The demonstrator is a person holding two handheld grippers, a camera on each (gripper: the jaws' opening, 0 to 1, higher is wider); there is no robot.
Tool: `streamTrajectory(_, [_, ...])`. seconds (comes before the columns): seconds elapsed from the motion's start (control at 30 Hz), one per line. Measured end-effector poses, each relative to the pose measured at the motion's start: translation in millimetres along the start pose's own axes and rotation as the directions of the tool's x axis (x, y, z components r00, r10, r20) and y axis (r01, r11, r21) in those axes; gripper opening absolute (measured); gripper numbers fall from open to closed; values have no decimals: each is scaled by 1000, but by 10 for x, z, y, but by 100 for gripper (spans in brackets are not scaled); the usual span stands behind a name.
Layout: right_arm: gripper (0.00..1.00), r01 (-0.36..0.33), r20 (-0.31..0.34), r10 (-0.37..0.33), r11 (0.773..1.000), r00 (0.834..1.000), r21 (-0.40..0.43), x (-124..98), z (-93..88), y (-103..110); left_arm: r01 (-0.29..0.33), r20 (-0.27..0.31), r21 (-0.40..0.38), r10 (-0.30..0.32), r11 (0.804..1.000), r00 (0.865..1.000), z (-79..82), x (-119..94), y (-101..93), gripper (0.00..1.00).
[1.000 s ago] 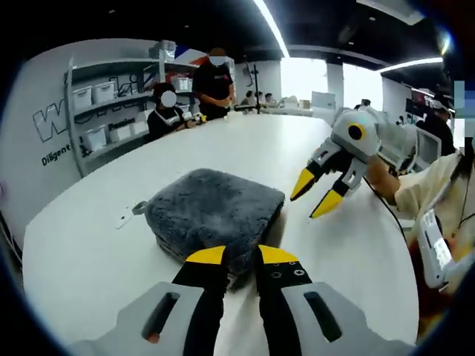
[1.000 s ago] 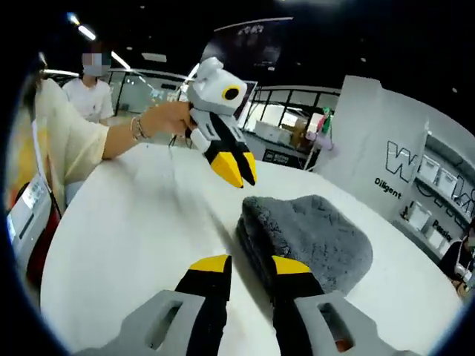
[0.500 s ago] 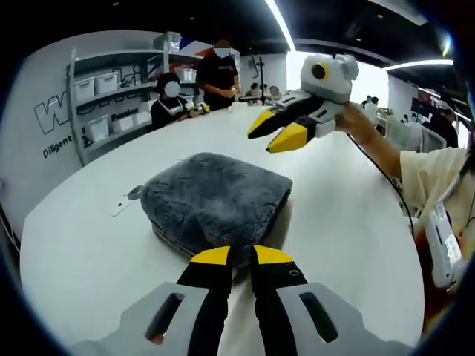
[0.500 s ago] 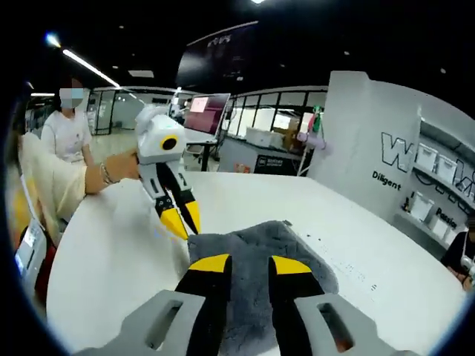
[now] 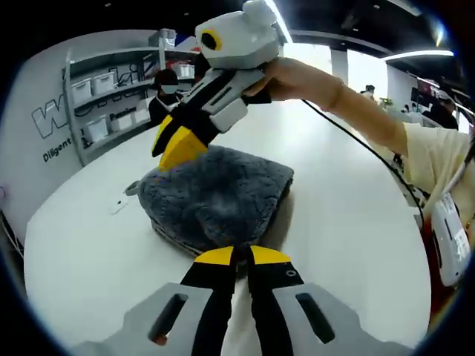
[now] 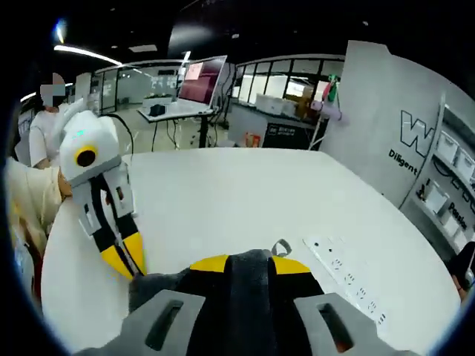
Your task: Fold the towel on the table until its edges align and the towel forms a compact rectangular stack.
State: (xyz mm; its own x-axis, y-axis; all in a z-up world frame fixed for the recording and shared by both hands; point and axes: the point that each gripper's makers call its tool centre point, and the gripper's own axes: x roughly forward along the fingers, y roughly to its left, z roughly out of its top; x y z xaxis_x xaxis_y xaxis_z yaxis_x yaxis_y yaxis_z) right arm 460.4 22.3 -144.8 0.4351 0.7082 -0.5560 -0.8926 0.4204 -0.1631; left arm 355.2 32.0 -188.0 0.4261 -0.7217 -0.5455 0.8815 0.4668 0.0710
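Observation:
The grey plush towel (image 5: 223, 189) lies folded into a thick rectangular stack on the white table (image 5: 349, 222). My left gripper (image 5: 241, 256) sits at the towel's near edge, its yellow tips closed to a narrow slit on the fabric. In the right gripper view the left gripper (image 6: 128, 256) touches the towel's left corner (image 6: 152, 285). My right gripper (image 5: 176, 144) reaches down from above onto the towel's far left part. Its own view shows it (image 6: 250, 265) open, jaws straddling the towel.
A person's arm (image 5: 356, 111) crosses above the table. Shelves with white bins (image 5: 111, 96) stand at the back left, with people beside them. A white power strip (image 6: 341, 271) lies on the table beyond the towel. A monitor (image 6: 200, 78) stands on a far desk.
The right gripper has swung from the right side across and down onto the towel's far left part. The left gripper's jaws have narrowed from open to nearly touching at the towel's near edge.

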Motion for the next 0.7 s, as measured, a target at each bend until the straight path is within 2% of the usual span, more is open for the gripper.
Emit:
streamTrajectory(0.13, [15,2,-68,-1,1000,998,18,183,-113,-60,9,-4,3,-9,1000,1000,-5,30,-26,4])
streamTrajectory(0.27, [15,-13,-89,18,999,996,52,250,-155,-70,13,-12,15,-13,1000,1000,-7,25,-30,4])
streamTrajectory(0.43, [5,-5,-126,9,1000,992,30,294,-272,-88,16,-12,20,-15,1000,1000,2,19,-25,3])
streamTrajectory(0.53, [3,-12,-124,16,999,992,32,293,-308,-91,19,-16,18,-18,1000,1000,-16,39,-29,3])
streamTrajectory(0.7, [0,16,-59,-16,1000,998,8,274,-232,-166,17,-21,18,-17,1000,1000,-39,59,-21,3])
